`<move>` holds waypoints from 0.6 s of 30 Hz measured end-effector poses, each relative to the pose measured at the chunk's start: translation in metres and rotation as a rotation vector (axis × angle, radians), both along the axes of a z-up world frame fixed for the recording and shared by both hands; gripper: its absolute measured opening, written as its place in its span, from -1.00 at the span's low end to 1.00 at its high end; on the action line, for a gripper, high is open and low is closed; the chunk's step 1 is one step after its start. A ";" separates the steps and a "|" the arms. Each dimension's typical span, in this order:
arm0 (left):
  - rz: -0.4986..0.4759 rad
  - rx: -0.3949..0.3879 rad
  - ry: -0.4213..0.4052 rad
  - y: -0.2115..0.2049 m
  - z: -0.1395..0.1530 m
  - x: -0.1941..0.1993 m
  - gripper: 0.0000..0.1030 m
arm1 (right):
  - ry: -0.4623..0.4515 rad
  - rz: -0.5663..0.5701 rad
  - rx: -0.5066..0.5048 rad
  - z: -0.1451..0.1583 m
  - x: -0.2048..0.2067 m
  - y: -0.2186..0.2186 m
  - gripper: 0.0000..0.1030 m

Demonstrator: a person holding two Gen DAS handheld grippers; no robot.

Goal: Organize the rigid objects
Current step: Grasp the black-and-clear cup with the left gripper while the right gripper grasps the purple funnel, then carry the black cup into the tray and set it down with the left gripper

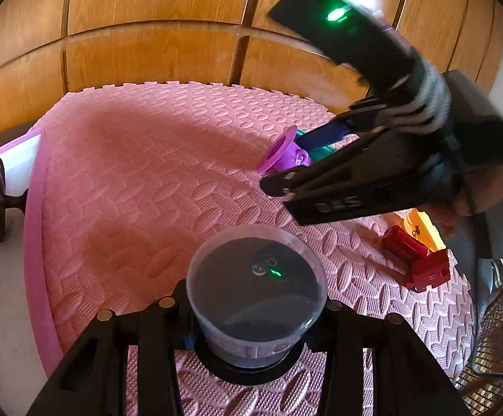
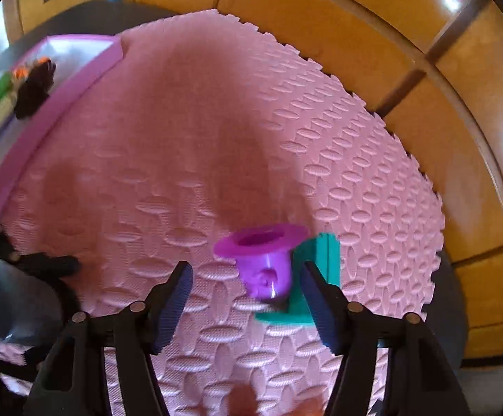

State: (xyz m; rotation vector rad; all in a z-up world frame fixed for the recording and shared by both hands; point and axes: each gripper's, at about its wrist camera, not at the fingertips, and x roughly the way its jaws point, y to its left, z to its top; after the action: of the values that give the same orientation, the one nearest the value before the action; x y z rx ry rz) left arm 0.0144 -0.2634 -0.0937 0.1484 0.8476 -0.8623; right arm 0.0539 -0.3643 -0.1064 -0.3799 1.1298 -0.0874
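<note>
Left tongs (image 1: 251,315) are clamping the tub (image 1: 256,291) near-centre on the mat (image 1: 147,173). Right tongs (image 2: 246,298) are standing apart, nothing gripped, straddling the purple cup (image 2: 267,267); it's sitting nearer their right pad, flange pointing far, against the teal block (image 2: 324,270). Right hand is nearer.

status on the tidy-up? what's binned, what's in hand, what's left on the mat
Binned: a few items lie in the pink tray. In hand: left gripper is shut on the clear tub; right gripper is open around the purple cup. Left: teal block, red piece, yellow item.
</note>
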 end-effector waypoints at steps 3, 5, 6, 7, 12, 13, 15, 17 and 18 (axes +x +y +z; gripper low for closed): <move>0.000 0.003 -0.002 0.000 0.000 0.000 -0.15 | -0.029 0.001 0.047 -0.002 0.005 0.000 -0.37; 0.000 0.006 -0.004 0.000 0.000 -0.001 -0.15 | -0.048 -0.016 0.039 -0.003 0.005 0.003 -0.37; 0.000 0.007 -0.005 -0.001 0.000 -0.001 -0.15 | -0.053 -0.029 0.052 -0.003 0.003 0.003 -0.37; 0.000 0.007 -0.006 -0.001 0.000 -0.001 -0.15 | -0.050 -0.044 0.077 -0.003 0.001 0.002 -0.37; 0.000 0.014 -0.014 -0.004 0.000 -0.003 -0.15 | -0.040 -0.108 0.259 -0.005 -0.014 -0.005 -0.37; 0.000 0.015 -0.015 -0.004 0.000 -0.003 -0.15 | -0.057 -0.128 0.301 -0.006 -0.017 -0.010 -0.37; 0.000 0.017 -0.017 -0.004 0.000 -0.004 -0.15 | -0.080 -0.154 0.361 -0.006 -0.020 -0.017 -0.36; 0.001 0.024 -0.023 -0.005 0.000 -0.005 -0.15 | -0.093 -0.163 0.367 -0.008 -0.020 -0.016 -0.35; 0.001 0.030 -0.028 -0.006 -0.001 -0.005 -0.15 | -0.096 -0.158 0.355 -0.008 -0.020 -0.015 -0.35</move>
State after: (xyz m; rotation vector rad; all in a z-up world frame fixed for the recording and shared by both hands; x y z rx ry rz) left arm 0.0091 -0.2699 -0.0944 0.1858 0.8346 -0.8447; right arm 0.0343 -0.3790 -0.1145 0.0297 1.0546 -0.0422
